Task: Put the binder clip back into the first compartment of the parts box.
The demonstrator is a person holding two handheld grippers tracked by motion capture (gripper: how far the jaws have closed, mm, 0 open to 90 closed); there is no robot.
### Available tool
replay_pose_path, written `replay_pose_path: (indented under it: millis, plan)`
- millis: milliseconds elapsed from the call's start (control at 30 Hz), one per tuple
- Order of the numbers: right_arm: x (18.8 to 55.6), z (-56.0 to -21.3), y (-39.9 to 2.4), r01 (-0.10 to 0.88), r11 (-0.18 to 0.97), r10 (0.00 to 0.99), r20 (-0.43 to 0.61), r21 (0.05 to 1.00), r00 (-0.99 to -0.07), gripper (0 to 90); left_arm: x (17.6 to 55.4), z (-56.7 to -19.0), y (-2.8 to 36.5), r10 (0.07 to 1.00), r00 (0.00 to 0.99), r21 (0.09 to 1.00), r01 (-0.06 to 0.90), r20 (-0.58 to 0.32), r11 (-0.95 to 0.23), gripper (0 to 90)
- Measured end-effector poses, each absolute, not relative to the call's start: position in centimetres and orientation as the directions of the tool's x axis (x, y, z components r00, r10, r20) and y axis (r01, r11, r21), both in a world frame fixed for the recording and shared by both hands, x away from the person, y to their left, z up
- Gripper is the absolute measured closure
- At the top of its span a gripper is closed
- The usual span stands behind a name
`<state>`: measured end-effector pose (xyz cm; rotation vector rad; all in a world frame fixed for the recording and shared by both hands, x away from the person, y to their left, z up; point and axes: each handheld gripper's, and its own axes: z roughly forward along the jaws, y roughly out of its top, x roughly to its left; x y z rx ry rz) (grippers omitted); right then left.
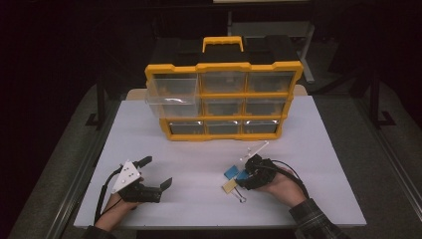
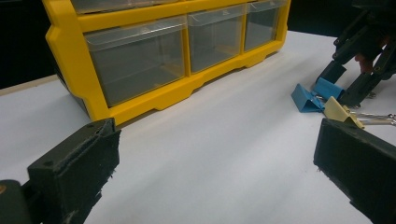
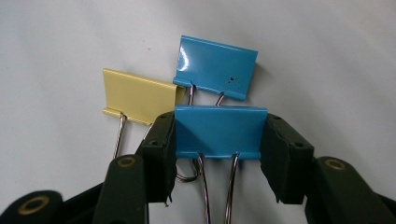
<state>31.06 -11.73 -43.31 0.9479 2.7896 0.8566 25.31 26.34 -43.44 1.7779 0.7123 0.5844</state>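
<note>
Blue clip (image 3: 219, 133) sits clamped between right tongs (image 3: 217, 140); lift straight, clear of neighbours. Left tongs (image 2: 210, 172) gape apart.

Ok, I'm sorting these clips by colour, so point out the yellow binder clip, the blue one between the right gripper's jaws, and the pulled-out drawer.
yellow binder clip (image 3: 140, 96), right gripper view, flat body.
blue binder clip between the jaws (image 3: 218, 130), right gripper view, flat face.
pulled-out drawer (image 1: 169, 97), high view, clear front wall.
</note>
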Motion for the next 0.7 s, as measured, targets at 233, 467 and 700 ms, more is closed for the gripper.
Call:
replay_pose_path:
  millis: [233,467,700]
  plan:
    - [31.3,-43.1,-12.0,0.544,0.649,0.577,0.121,0.532,-0.808,49.0,25.3,-43.4,26.3,0.713,0.700,0.954,0.183,0.043,-0.237,0.1]
    - [31.4,-42.6,-12.2,0.542,0.641,0.572,0.133,0.543,-0.809,49.0,25.3,-43.5,26.3,0.712,0.701,0.954,0.185,0.039,-0.234,0.1]
    - [31.6,-42.0,-12.4,0.547,0.626,0.564,0.162,0.557,-0.810,49.0,25.3,-43.5,26.3,0.711,0.702,0.955,0.186,0.037,-0.233,0.1]
